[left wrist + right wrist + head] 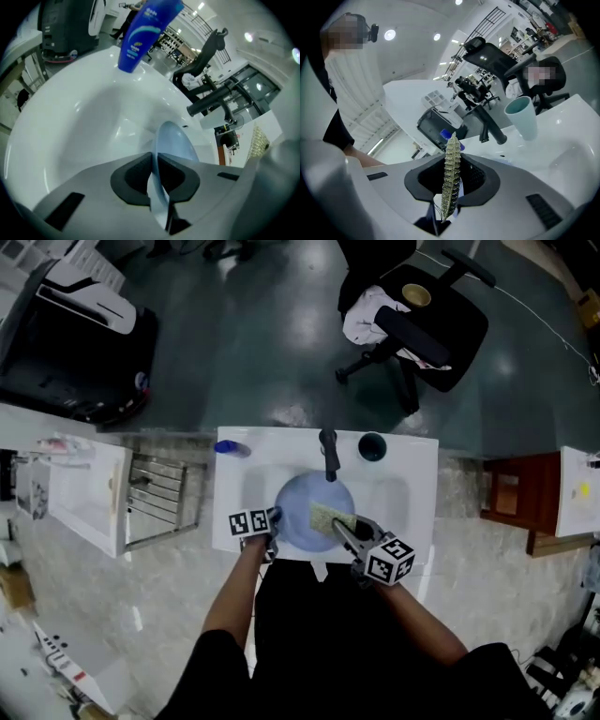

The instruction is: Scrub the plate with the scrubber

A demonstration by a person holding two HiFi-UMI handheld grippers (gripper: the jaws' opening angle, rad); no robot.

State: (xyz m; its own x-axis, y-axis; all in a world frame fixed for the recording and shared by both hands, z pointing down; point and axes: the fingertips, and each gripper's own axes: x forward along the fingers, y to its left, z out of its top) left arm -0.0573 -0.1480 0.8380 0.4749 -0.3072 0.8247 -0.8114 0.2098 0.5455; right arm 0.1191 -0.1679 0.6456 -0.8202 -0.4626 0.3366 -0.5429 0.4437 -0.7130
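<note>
The round pale-blue plate lies in the white sink basin at the middle of the head view. The left gripper has its jaws clamped on the plate's left rim. In the left gripper view this rim stands edge-on between the pads.

The right gripper has its jaws closed on the flat yellow-green scrubber, which is over the right part of the plate. Whether it already touches the plate cannot be told.

To scrub well, the left grip should probably hold the plate steady. The scrubber's broad face, not its edge, should then be pressed on the plate and moved in circles.

The black faucet hangs just above the plate in the frame. The dark teal cup and the blue bottle stand on the sink's upper edge, so wide strokes could knock them.
</note>
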